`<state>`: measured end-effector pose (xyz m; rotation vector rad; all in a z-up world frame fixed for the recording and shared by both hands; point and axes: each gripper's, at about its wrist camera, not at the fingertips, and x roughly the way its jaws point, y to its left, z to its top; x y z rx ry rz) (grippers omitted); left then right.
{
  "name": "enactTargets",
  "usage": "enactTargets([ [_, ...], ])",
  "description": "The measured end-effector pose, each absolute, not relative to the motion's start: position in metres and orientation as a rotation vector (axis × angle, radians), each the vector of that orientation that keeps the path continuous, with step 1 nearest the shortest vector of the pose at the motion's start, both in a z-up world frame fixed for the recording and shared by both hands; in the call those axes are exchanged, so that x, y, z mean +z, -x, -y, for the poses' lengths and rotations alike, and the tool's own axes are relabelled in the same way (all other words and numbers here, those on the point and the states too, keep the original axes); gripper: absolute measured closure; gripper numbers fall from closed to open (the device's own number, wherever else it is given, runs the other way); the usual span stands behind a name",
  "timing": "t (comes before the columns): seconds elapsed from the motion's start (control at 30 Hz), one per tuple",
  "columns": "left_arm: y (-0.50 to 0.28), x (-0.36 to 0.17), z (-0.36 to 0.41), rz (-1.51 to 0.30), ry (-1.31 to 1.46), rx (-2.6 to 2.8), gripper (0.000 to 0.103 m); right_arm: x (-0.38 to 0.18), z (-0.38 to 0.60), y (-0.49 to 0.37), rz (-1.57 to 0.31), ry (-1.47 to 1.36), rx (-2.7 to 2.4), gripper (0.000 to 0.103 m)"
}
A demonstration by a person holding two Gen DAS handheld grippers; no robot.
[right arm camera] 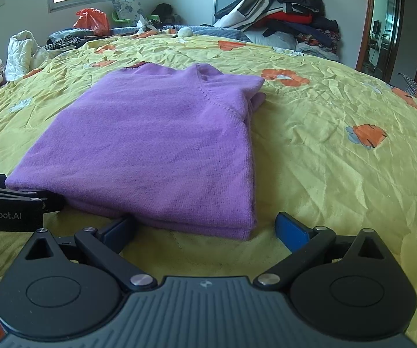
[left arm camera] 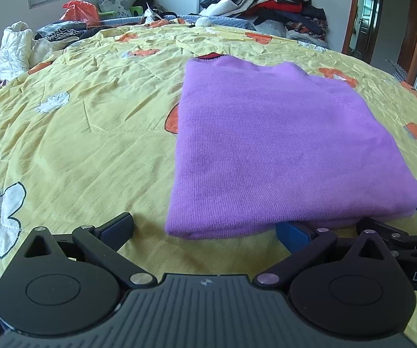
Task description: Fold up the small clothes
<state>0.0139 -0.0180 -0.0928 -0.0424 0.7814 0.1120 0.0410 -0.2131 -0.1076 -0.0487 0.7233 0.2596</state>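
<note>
A purple knit sweater (left arm camera: pixel 266 145) lies folded into a rectangle on the yellow quilt, neckline at the far end. My left gripper (left arm camera: pixel 205 229) is open at the sweater's near left corner, and the hem lies between its fingers. In the right wrist view the same sweater (right arm camera: pixel 156 145) fills the middle. My right gripper (right arm camera: pixel 205 229) is open around its near right corner. Its left finger (right arm camera: pixel 121 227) touches the folded hem, while the blue right pad (right arm camera: pixel 291 229) stands clear on the quilt. Neither gripper pinches the cloth.
The yellow quilt (left arm camera: pixel 92 145) with orange and white flower prints covers the bed. A tall heap of clothes (right arm camera: pixel 289 8) sits at the far right. A white padded garment (right arm camera: pixel 23 52) and other clothes lie far left. A doorway (right arm camera: pixel 388 29) opens on the right.
</note>
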Motion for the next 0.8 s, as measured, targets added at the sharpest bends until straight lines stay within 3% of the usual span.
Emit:
enactTargets([
  [0.8,-0.0122,-0.0931,0.0197,-0.771,0.041,0.108,0.000,-0.1072,0.2085,-0.0440,-0.721,0.062,0.285,0.000],
])
